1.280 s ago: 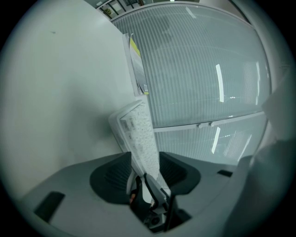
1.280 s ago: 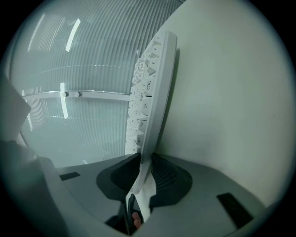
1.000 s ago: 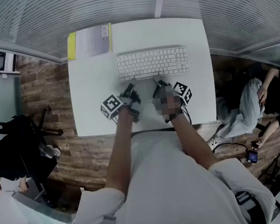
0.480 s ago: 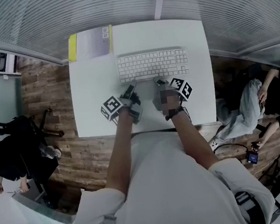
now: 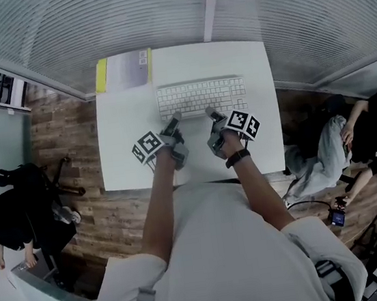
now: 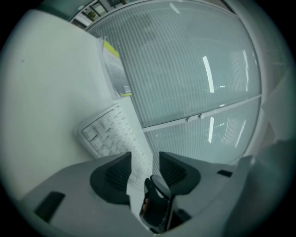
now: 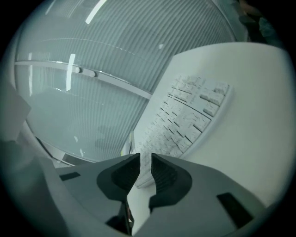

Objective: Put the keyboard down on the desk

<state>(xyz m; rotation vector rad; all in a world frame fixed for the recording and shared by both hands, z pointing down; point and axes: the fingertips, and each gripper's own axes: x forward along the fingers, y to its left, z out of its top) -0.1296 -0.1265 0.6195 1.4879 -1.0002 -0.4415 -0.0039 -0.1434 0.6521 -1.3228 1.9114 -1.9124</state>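
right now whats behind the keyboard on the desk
Past the keyboard only a bare strip of white desk shows, with a yellow-edged booklet at the far left corner. Anything beneath the keyboard is covered.

In the head view, the near edge of the keyboard [image 5: 201, 98] is covered by the left claw [image 5: 174, 118] and the right claw [image 5: 210, 113]. The near rim of the worktop [image 5: 125, 148] disappears under the person's arms [image 5: 164, 198]. The print on the yellow-edged booklet [image 5: 125, 71] is too small to read.
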